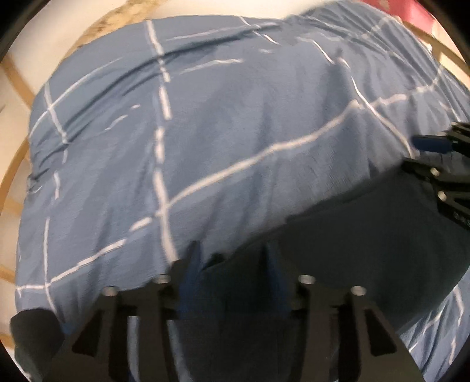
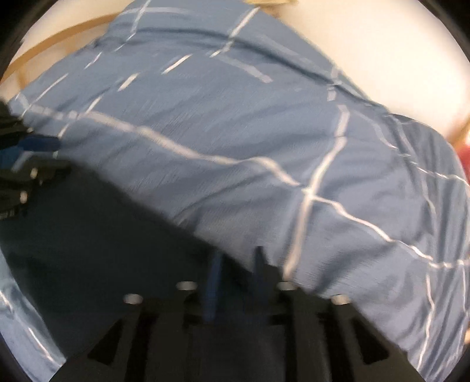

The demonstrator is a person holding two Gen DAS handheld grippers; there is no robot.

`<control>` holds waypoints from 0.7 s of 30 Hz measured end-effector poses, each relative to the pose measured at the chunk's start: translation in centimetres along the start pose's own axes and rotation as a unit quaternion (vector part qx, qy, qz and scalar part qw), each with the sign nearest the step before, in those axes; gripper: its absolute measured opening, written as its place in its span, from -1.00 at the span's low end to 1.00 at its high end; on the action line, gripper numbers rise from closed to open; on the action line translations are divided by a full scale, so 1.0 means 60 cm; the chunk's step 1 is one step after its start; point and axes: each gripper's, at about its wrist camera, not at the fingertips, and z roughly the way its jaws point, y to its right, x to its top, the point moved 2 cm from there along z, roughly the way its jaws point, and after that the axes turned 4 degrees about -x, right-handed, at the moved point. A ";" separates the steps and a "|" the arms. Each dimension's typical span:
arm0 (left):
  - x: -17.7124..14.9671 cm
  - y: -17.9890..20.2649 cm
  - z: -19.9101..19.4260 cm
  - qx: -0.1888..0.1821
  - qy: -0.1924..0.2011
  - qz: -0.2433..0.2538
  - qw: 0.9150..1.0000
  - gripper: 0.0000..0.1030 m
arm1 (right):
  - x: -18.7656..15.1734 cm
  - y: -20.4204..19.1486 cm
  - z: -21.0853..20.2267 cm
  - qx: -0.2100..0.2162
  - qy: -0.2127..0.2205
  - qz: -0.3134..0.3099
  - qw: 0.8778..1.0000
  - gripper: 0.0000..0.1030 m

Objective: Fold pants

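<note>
Blue pants with thin white check lines (image 1: 205,132) fill the left wrist view and lie over a white table; they also fill the right wrist view (image 2: 235,132). A lifted edge of the pants runs between the two grippers, with dark shadow under it. My left gripper (image 1: 232,258) is shut on that edge of the pants. My right gripper (image 2: 238,261) is shut on the same edge further along. The right gripper shows at the right edge of the left wrist view (image 1: 440,152), and the left gripper at the left edge of the right wrist view (image 2: 26,158). Both views are motion-blurred.
The white table (image 2: 382,58) has tan lines on it (image 1: 17,79). A red object (image 1: 417,11) lies at the far right behind the pants.
</note>
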 end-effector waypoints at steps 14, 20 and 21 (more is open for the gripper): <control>-0.147 0.047 -0.179 -0.003 0.112 -0.045 0.993 0.44 | -0.130 -0.031 -0.202 0.063 0.082 0.061 0.993 -0.14; -0.203 0.090 -0.149 -0.037 0.088 -0.032 0.995 0.38 | -0.203 -0.063 -0.181 0.112 0.044 0.078 0.990 -0.14; -0.207 0.094 -0.140 -0.046 0.081 -0.033 0.995 0.31 | -0.212 -0.067 -0.177 0.113 0.040 0.079 0.990 -0.14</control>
